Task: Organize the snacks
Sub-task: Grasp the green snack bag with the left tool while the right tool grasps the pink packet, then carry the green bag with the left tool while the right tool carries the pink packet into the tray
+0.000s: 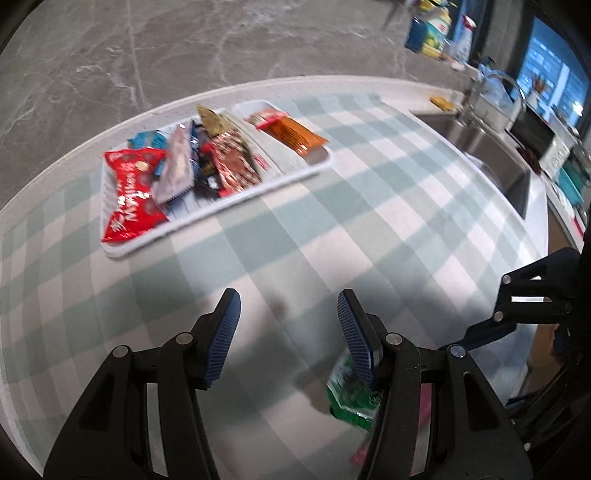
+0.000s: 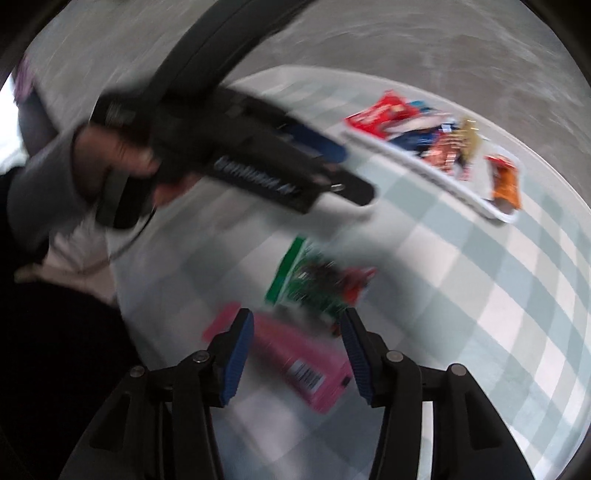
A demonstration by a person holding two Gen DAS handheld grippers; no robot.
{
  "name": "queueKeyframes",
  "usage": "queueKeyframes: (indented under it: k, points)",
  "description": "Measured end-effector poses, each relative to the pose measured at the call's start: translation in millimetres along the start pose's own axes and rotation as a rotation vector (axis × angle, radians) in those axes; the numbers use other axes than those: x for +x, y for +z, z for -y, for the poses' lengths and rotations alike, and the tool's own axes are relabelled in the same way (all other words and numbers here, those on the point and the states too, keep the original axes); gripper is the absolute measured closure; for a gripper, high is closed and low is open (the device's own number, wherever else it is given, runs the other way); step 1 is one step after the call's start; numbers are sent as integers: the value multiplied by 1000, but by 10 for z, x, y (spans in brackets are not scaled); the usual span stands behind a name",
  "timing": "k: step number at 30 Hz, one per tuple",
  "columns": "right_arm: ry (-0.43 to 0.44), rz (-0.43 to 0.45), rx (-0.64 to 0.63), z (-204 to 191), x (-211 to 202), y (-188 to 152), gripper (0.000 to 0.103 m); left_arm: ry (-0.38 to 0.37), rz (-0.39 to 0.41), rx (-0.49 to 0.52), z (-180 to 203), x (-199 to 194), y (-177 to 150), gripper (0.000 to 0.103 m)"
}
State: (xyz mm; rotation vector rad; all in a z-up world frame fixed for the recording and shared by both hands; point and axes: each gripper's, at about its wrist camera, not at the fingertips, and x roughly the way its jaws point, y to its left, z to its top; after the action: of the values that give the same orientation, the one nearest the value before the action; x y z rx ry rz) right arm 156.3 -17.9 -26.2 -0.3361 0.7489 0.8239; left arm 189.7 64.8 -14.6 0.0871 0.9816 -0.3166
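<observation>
The white tray point(image 1: 221, 206) sits in the upper left of the left wrist view, on the green-and-white checked tablecloth point(image 1: 332, 206). Its left compartment is heaped with snacks: a red packet point(image 1: 129, 195) with white script too blurred to read, a silver-pink bar point(image 1: 175, 166), a red-brown foil bar point(image 1: 234, 162) and a gold wrapper point(image 1: 210, 120). An orange packet point(image 1: 295, 136) lies alone in the right compartment. No brand name can be read.

The left gripper point(image 1: 288, 332) hangs over bare cloth with its 2 blue pads point(image 1: 223, 336) spread apart and nothing between them. A green packet point(image 1: 351, 398) lies just beside and under its right finger at the lower centre. In the upper right are a sink point(image 1: 491, 155), a tap point(image 1: 476, 99) and bottles point(image 1: 436, 33).

In the right wrist view, much blurred, the right gripper point(image 2: 297, 354) stands parted above a pink packet point(image 2: 306, 362) with a barcode label, not pinching it. The green packet point(image 2: 310, 280) lies just beyond. A hand point(image 2: 122, 155) in a grey sleeve point(image 2: 40, 184) crosses the upper left with the other tool, whose white lettering is unreadable.
</observation>
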Motion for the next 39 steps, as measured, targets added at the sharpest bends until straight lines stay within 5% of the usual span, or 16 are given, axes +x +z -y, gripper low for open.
queueKeyframes:
  k: [13,15,18,32,39]
  points:
    - [-51,-148,-242,-234,400,-97,53,-23,-70,52,143,119,-195,50]
    - [-48,-157,-228,-213,430,-128,68,-28,-81,63,152,139,-219,50]
    - [-33,-134,-180,-152,377,-159,75,-37,-99,91,194,173,-264,50]
    - [-45,-99,5,125,3,-551,79,-118,-235,329,623,470,-457,50]
    - [-55,-71,107,261,-61,-630,79,-126,-216,390,708,534,-486,51]
